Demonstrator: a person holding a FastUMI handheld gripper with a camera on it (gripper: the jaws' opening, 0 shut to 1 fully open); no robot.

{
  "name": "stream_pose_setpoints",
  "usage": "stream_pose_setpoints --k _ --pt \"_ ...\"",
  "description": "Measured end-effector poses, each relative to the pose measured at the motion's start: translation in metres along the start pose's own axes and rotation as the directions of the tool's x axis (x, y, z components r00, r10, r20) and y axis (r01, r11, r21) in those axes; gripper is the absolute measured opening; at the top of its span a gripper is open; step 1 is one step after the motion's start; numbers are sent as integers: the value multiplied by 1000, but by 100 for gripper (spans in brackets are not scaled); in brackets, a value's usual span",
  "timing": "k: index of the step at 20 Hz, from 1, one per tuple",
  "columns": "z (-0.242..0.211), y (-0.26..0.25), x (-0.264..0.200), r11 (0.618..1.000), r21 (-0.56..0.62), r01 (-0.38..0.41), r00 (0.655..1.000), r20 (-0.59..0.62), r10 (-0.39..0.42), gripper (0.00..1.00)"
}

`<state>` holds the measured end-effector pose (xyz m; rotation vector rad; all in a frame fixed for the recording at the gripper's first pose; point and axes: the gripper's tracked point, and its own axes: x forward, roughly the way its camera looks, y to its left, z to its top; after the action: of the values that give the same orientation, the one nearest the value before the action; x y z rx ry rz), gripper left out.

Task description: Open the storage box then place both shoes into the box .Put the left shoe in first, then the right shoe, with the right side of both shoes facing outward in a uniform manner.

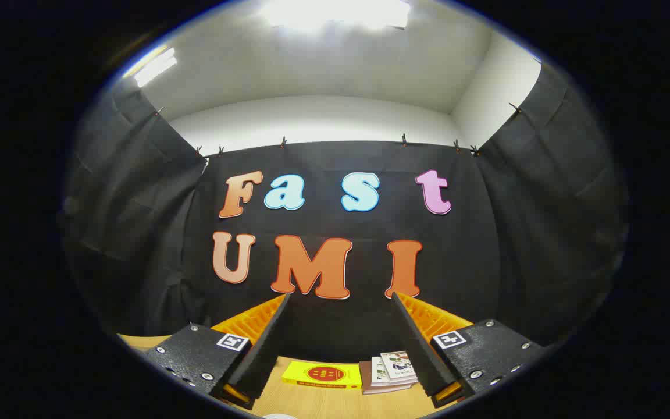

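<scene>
Tongs: while they point level at the black cloth wall, the tongs (341, 343) stand wide apart, gripping nothing.
Counter (323, 401): wooden, beneath the fingers.
Yellow book (322, 375): between the fingers, at 12 o'clock.
Booklets (390, 371): touching its 3 o'clock side.

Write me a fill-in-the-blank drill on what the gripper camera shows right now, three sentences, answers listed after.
1. The gripper has its fingers spread apart, so it is ____.
2. A yellow book lies on the wooden ____ beyond the fingers.
3. Beside the yellow book, nearer the right finger, sits a small stack of ____.

Missing words: open; table; booklets
</scene>
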<state>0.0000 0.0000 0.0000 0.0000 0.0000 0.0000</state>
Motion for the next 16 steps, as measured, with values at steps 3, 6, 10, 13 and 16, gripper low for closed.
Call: stream_pose_setpoints --k 3,6,10,13,16 --pt "6 3 4 1000 15 -2 1000 -6 2 99" --pt "14 4 9 1000 24 -2 1000 3 2 99" --pt "22 5 12 1000 19 1 1000 20 -2 99" --pt "31 5 12 1000 -9 0 1000 22 0 99" --pt "49 10 15 999 -42 -11 999 51 13 99"
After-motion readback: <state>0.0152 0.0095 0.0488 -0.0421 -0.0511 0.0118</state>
